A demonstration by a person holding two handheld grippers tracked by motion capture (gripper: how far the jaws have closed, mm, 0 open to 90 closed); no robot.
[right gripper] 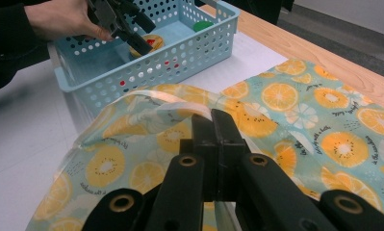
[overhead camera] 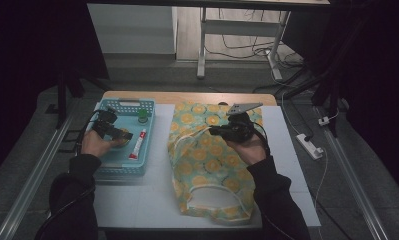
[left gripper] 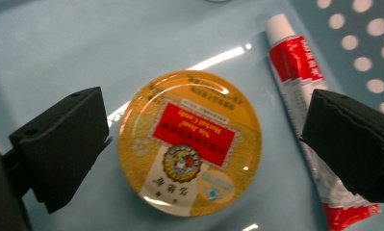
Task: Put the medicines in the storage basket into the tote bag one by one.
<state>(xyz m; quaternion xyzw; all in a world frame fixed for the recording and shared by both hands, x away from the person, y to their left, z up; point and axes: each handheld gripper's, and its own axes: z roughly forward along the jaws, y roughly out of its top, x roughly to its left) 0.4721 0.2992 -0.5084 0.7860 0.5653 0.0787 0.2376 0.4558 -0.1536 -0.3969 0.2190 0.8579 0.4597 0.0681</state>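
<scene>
No legible text on tin (left gripper: 189, 143).

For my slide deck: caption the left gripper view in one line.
Open left gripper straddles a round yellow tin in the blue plastic basket, beside a red-and-white tube.

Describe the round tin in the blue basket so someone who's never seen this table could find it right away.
On the table's left side sits a light blue perforated basket. The round tin lies flat on its floor between the left gripper's open jaws. Unlike the long red-and-white tube beside it, it is a golden disc with a red label.
</scene>
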